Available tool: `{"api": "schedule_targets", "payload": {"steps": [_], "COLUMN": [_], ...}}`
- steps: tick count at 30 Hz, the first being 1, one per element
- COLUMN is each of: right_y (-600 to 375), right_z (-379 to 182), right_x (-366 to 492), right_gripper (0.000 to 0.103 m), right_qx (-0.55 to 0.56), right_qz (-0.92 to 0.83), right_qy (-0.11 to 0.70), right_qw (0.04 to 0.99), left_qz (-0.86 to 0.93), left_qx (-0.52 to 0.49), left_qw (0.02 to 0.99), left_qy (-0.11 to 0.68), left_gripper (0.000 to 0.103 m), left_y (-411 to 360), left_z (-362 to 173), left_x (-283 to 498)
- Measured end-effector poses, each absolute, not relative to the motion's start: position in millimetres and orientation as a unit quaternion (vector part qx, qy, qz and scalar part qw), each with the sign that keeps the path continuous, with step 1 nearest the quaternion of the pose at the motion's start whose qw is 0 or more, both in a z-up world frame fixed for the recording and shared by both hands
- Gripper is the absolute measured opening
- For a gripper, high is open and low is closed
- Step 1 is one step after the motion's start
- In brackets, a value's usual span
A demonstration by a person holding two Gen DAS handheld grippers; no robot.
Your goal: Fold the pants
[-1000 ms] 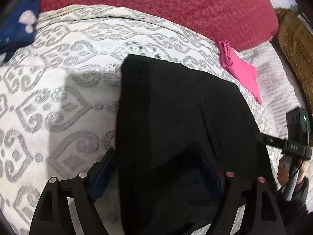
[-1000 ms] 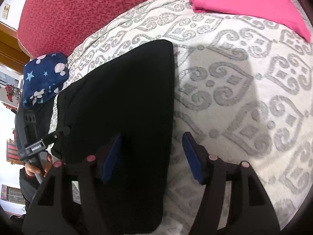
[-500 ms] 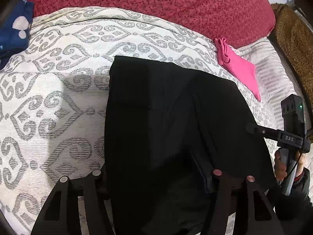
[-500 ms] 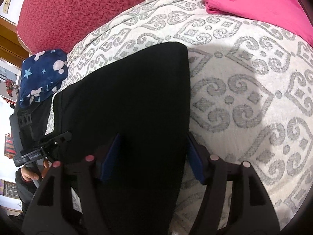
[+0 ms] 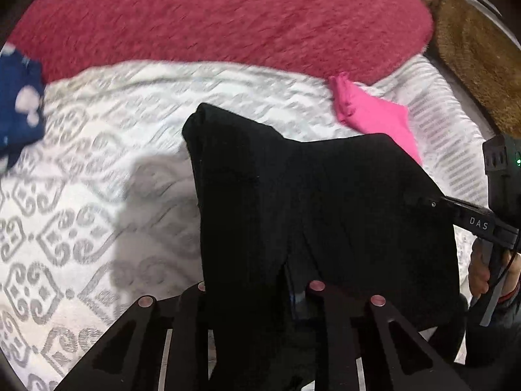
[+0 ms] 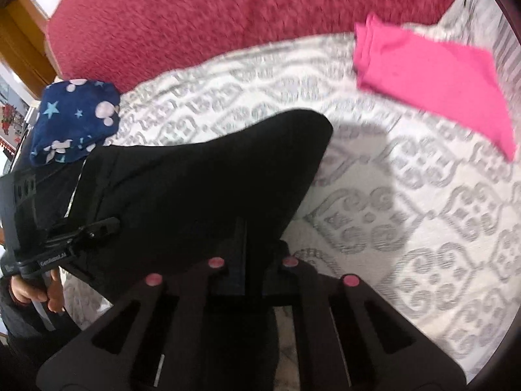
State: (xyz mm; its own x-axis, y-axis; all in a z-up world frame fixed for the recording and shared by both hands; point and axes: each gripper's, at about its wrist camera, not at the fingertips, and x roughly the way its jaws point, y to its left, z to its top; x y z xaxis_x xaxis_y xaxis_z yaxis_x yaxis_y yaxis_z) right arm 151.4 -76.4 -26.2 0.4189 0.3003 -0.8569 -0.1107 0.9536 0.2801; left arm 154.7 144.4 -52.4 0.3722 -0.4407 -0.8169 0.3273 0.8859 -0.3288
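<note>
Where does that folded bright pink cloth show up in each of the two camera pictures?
Left wrist view: folded bright pink cloth, upper right, beyond the black pants.
Right wrist view: upper right on the patterned bedspread.
Shared landmark: dark red blanket behind it.

**Bed and what's on it**

Bed [image 5: 97, 169] has a white cover with grey scroll pattern. Red blanket [image 5: 228, 16] across the far end. Folded pink cloth [image 6: 433, 75] far right. Navy star-print cloth [image 6: 75, 117] far left. Black pants [image 5: 293, 195] partly on the cover, middle.
</note>
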Motion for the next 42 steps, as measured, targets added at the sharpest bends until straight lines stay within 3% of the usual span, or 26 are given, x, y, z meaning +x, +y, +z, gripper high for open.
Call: {"api": "schedule_targets", "payload": {"steps": [14,24,26,27,28,29,30,34,37,42], "right_y": [-214.5,-335.3,-356.7,-367.5,-375.8,-382.1,-389.4,-410.9,-421.1,-403.9], "right_z": [86.0,97.7,83.9,73.3,59.3,44.9,19.4,-52.0,-51.0,-16.7], "right_x": [143.9,225.1,250.2,263.2,277.0,287.2,302.7,317.1,294.9,263.8], "right_gripper": [0.007,0.007,0.007,0.009,0.014,0.018,0.026,0.027,0.039,0.047], "right_qx": [0.063,0.083,0.098,0.106,0.106,0.095,0.072,0.051,0.101,0.095], "right_qz": [0.043,-0.03,-0.036,-0.04,-0.047,-0.059,-0.086,-0.163,-0.154,-0.161], "right_qy": [0.404,0.367,0.375,0.38,0.386,0.394,0.419,0.495,0.464,0.44], "right_qw": [0.912,0.926,0.921,0.918,0.915,0.912,0.901,0.852,0.867,0.878], "left_qz": [-0.328,-0.333,-0.323,-0.307,-0.277,-0.243,-0.191,-0.207,-0.198,-0.206], "left_qx": [0.041,0.088,0.095,0.106,0.123,0.139,0.164,0.11,0.112,0.124], "left_qw": [0.837,0.842,0.842,0.847,0.855,0.86,0.858,0.858,0.858,0.873], "left_qy": [0.436,0.416,0.422,0.42,0.42,0.426,0.448,0.456,0.46,0.425], "left_gripper": [0.021,0.022,0.029,0.039,0.058,0.066,0.068,0.076,0.076,0.076], "left_y": [-40.1,-173.7,-190.3,-197.0,-203.0,-202.9,-203.4,-179.7,-168.1,-161.2], "left_z": [46.1,47.5,23.9,6.5,-10.5,-27.0,-55.5,-81.5,-76.8,-42.6], "left_x": [215.0,336.9,364.2,376.6,388.9,397.1,411.2,418.1,416.2,384.1]}}
